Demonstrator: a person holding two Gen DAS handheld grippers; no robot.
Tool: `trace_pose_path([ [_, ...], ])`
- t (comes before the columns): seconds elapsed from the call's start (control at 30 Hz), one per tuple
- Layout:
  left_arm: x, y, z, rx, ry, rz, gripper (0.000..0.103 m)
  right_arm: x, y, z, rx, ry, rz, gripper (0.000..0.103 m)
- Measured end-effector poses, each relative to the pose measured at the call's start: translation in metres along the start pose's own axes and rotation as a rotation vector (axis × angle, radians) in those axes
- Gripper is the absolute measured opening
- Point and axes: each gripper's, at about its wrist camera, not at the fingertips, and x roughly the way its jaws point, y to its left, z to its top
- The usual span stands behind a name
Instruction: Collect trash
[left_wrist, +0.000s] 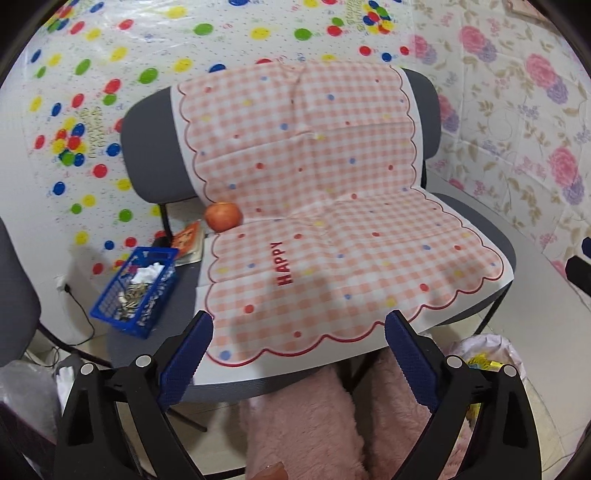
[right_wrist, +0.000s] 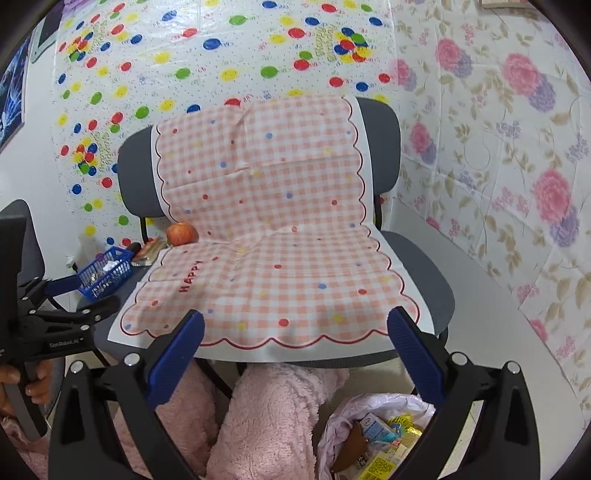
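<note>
Hovering wide open and empty, the left gripper (left_wrist: 299, 354) and right gripper (right_wrist: 295, 350) face the pink checked chair cloth (left_wrist: 332, 229). Reaching for the blue slatted plastic basket (left_wrist: 136, 291) at the seat's left edge could nudge it off, I judge, or roll the red apple (left_wrist: 223, 216).

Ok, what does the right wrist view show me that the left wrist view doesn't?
Only the right wrist view shows the left gripper itself and the wrappers inside the trash bag on the floor. Only the left wrist view shows the blue basket's contents: crumpled paper and shells. Both show the apple, the checked cloth on the chair, and open jaws.
</note>
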Motion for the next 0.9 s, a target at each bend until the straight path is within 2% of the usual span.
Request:
trace_pose_path([
  [0.17, -0.017, 0.014, -0.002, -0.023, -0.026, 0.031, 0.093, -0.007, -0.001, 0.002, -0.003, -0.001, -0.013, 0.097],
  [0.9, -0.023, 0.020, 0.003, -0.026, -0.049, 0.017, 0.093, 0.000, 0.008, -0.002, -0.015, 0.025, -0.015, 0.097],
])
